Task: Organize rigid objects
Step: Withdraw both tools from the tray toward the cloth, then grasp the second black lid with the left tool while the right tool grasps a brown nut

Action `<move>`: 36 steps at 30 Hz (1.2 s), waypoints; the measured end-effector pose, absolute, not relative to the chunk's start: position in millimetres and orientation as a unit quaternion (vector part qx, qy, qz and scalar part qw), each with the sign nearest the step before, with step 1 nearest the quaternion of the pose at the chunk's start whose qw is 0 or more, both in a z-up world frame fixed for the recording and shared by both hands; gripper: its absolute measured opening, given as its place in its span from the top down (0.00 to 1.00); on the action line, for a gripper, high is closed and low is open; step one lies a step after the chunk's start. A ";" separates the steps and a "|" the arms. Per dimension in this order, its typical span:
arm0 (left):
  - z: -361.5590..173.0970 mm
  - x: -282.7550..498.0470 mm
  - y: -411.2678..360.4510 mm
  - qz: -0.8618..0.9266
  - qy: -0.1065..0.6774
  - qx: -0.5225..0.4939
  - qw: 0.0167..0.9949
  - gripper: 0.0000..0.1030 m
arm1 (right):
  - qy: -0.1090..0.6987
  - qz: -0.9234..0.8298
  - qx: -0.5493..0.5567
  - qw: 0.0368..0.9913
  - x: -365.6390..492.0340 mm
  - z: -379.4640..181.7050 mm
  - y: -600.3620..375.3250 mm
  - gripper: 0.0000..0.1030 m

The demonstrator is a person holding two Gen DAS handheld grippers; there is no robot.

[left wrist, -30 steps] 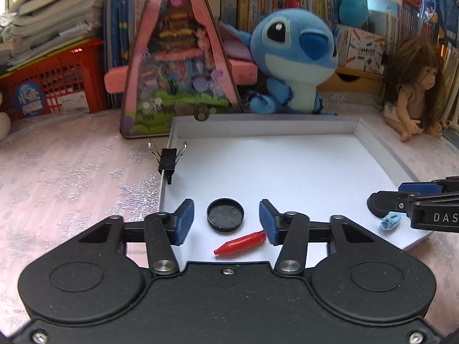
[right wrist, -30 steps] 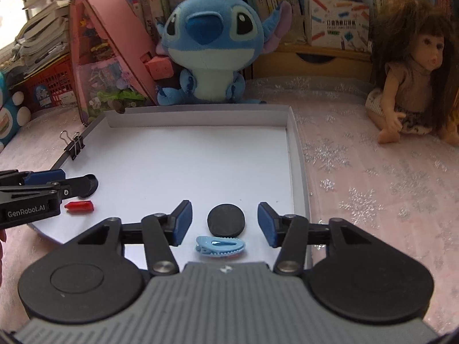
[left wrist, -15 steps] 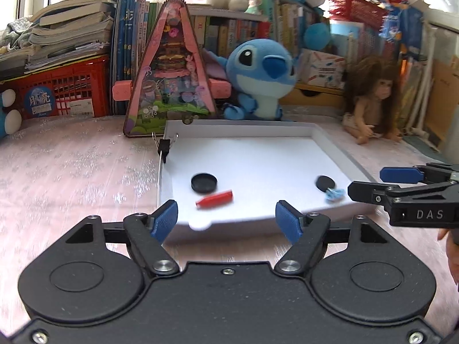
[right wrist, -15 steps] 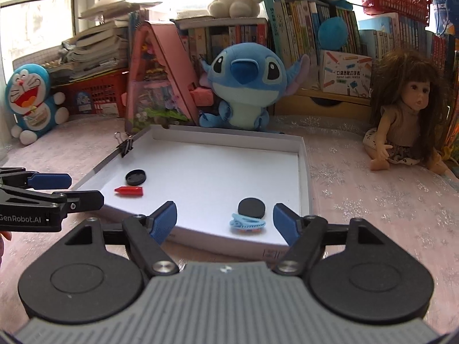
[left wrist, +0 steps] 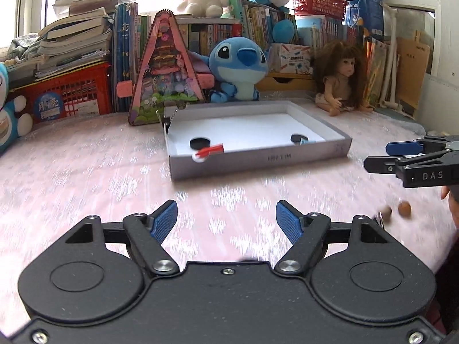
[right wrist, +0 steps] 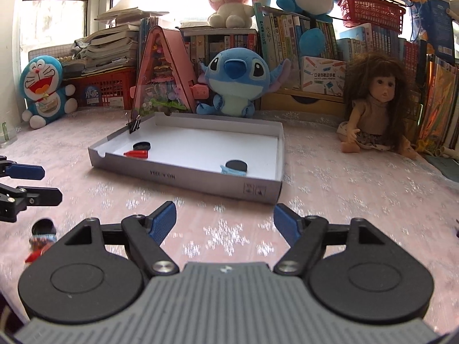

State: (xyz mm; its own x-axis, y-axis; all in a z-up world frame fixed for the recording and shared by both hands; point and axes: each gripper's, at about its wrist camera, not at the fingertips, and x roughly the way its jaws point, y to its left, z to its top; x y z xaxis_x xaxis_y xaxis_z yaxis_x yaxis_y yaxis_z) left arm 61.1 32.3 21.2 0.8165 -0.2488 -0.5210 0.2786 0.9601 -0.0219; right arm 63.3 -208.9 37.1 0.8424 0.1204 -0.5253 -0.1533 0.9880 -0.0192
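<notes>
A shallow white box (left wrist: 258, 159) lies on the pink cloth. Inside at its left are a black round cap (left wrist: 200, 142) and a red piece (left wrist: 210, 151). At its right lie a black disc (left wrist: 299, 138) and a blue hair clip (left wrist: 307, 142). My left gripper (left wrist: 226, 209) hangs open over bare cloth, well short of the box. My right gripper (right wrist: 224, 209) is also open and holds nothing. The box (right wrist: 186, 176) is ahead of it, with the cap (right wrist: 141, 145), red piece (right wrist: 136, 153), disc (right wrist: 236, 165) and clip (right wrist: 232, 171) inside.
A binder clip (right wrist: 134, 124) grips the box's far left corner. Brown beads (left wrist: 404, 208) lie by the right gripper (left wrist: 381, 156). Small loose pieces (right wrist: 41, 235) lie under the left gripper (right wrist: 43, 183). A blue plush (right wrist: 233, 83), doll (right wrist: 375, 109) and pink toy house (right wrist: 160, 80) stand behind.
Both grippers have drawn back from inside the box to the cloth in front of it, and their jaws have spread wider. The caps, red piece and clip stay in the box.
</notes>
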 end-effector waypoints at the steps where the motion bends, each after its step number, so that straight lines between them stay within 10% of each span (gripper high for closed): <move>1: 19.6 57.1 34.0 -0.136 0.270 0.026 0.953 0.28 | 0.272 0.070 -0.029 0.959 59.4 35.1 -210.2 0.18; 27: 9.0 3.8 46.9 -0.164 0.274 0.058 0.946 0.59 | 0.268 0.029 -0.056 0.961 0.0 13.9 -225.6 0.19; 36: 0.7 1.0 48.4 -0.156 0.297 0.074 0.939 0.61 | 0.286 0.038 -0.050 0.956 -2.9 6.2 -223.7 0.51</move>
